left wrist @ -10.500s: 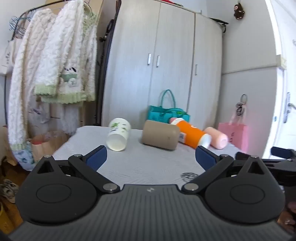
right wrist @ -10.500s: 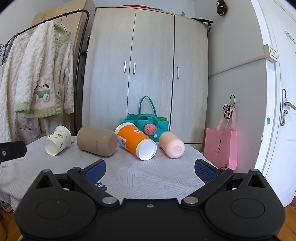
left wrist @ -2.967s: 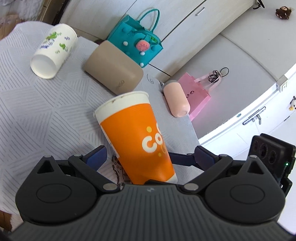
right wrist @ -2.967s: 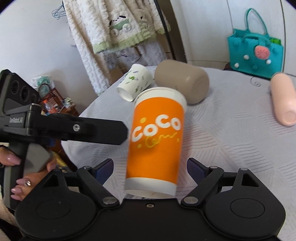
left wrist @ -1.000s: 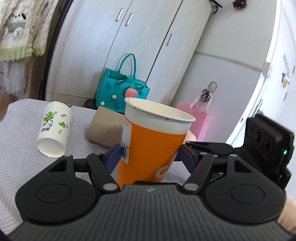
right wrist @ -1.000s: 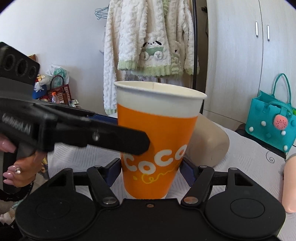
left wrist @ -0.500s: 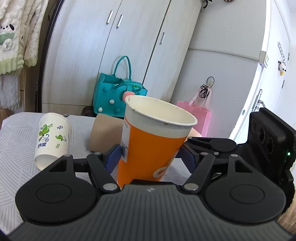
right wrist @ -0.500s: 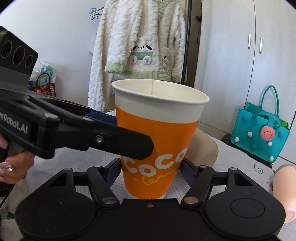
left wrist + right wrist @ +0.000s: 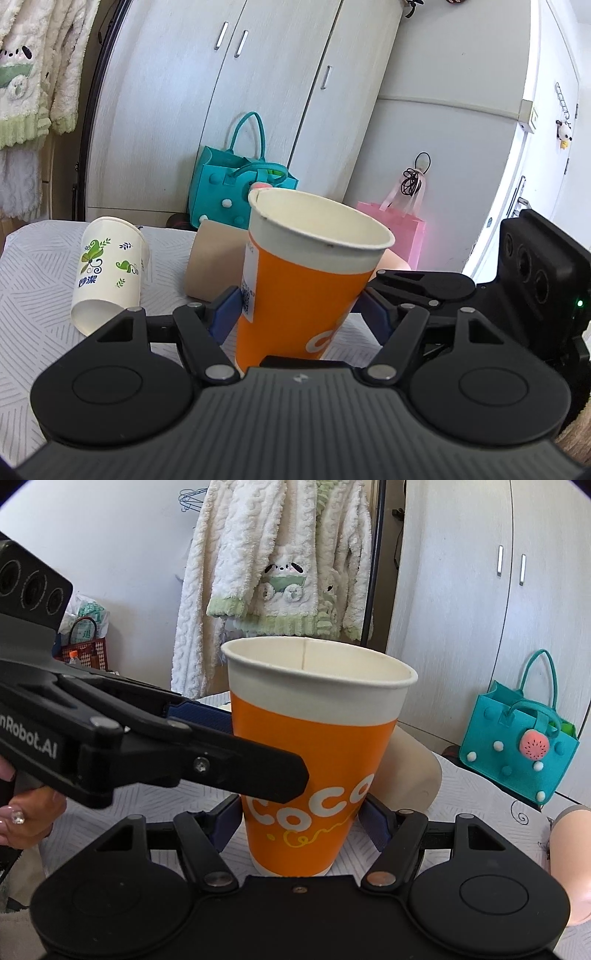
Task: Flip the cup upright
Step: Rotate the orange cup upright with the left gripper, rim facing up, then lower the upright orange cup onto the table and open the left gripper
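The orange paper cup with a white rim stands mouth up, nearly upright, close in front of both cameras; it also fills the right wrist view. My left gripper is shut on its lower body, blue pads on both sides. My right gripper is shut on it too, from another side. The left gripper's arm crosses the right wrist view. Whether the cup's base touches the table is hidden.
A white leaf-print cup, a tan cup and a pink cup lie on their sides on the white patterned table. A teal bag, a pink bag, wardrobe and hanging robes stand behind.
Over the last second both grippers stay shut on the orange cup, and the cameras have tilted slightly. Before that the cup was raised from lying to mouth up.
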{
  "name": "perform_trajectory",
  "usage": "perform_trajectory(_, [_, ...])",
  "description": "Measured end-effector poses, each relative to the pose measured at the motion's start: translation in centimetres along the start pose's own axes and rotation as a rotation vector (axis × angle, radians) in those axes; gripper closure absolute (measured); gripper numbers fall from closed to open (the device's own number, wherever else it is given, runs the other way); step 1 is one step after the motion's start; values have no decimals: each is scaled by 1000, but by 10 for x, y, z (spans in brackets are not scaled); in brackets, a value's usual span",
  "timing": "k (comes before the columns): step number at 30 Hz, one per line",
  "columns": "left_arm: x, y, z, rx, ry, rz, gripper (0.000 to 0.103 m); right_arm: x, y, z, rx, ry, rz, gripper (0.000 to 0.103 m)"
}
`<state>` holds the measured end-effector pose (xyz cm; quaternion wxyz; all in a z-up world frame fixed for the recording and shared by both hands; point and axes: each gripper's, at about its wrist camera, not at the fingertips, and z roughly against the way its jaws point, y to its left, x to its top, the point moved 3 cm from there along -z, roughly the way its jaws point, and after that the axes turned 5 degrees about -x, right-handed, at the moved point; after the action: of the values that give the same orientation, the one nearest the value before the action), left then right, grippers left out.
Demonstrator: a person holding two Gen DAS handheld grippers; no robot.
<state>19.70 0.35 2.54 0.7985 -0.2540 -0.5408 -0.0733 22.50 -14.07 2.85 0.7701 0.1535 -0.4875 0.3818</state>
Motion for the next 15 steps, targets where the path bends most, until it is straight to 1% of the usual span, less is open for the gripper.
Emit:
perform_trajectory(3, [-1, -1, 1, 5, 15, 5, 33, 0, 1, 1, -6, 2, 1, 29])
perform_trajectory(5, [-3, -2, 6, 3, 10, 28, 35, 0, 3, 3, -15, 3, 9, 29])
perform_trajectory(7, [-5, -3, 8, 6, 9, 27, 35, -1, 6, 6, -16, -3, 11, 28])
perform_trajectory(9, [-6, -3, 9, 19, 8, 21, 35, -1, 9, 11, -23, -15, 18, 21])
perform_trajectory(15, [-5, -7, 18, 31, 16, 16, 33, -3, 13, 23, -56, -38, 30, 17])
